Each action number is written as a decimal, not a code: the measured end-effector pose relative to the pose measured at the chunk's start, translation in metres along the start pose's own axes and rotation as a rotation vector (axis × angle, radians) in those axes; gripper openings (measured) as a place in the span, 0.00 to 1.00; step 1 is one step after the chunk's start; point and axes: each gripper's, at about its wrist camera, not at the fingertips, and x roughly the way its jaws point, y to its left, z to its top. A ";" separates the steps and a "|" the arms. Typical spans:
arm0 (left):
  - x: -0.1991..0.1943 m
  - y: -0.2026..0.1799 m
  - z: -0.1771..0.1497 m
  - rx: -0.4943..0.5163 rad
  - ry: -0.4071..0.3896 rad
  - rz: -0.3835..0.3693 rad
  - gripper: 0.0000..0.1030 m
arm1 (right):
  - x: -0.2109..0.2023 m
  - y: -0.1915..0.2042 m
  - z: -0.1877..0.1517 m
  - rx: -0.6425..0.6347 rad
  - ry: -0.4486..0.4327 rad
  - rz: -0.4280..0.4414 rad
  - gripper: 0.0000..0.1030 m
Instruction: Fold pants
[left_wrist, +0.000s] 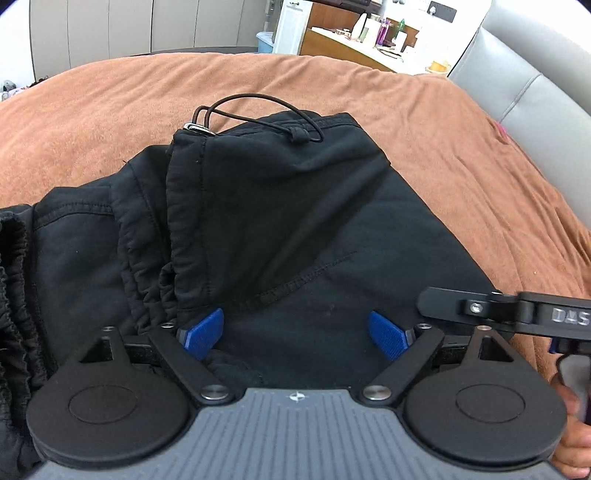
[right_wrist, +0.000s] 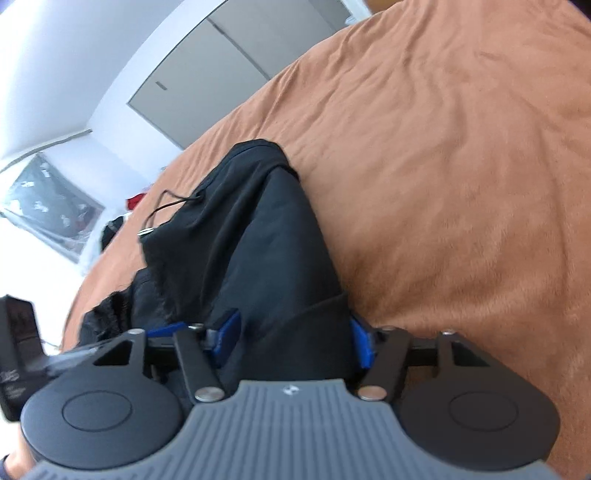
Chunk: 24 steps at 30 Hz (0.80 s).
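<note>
Black pants (left_wrist: 280, 221) lie folded in a thick bundle on a brown bedspread (left_wrist: 461, 155), with a black drawstring (left_wrist: 258, 107) and metal ring at the far edge. My left gripper (left_wrist: 295, 334) is open, its blue pads (left_wrist: 205, 332) resting on the near edge of the pants. My right gripper (right_wrist: 293, 341) is open, its blue pads (right_wrist: 360, 345) on either side of the bundle's near edge, with cloth between them. The pants (right_wrist: 266, 240) stretch away from it. The right gripper's body shows at the right of the left wrist view (left_wrist: 517, 314).
A grey padded headboard (left_wrist: 524, 74) stands at the right of the bed. A desk with bottles (left_wrist: 376, 37) is behind the bed. Wardrobe doors (right_wrist: 221, 62) and a window line the far wall.
</note>
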 end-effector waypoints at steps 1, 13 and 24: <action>0.000 0.001 -0.001 0.001 -0.004 -0.006 1.00 | 0.003 0.000 0.000 0.005 -0.008 -0.006 0.50; -0.035 0.011 0.000 0.027 -0.087 0.052 0.88 | 0.020 -0.030 0.006 0.151 0.030 0.178 0.40; -0.027 0.007 0.051 0.093 -0.220 -0.002 0.93 | 0.022 -0.019 0.005 0.085 0.007 0.148 0.33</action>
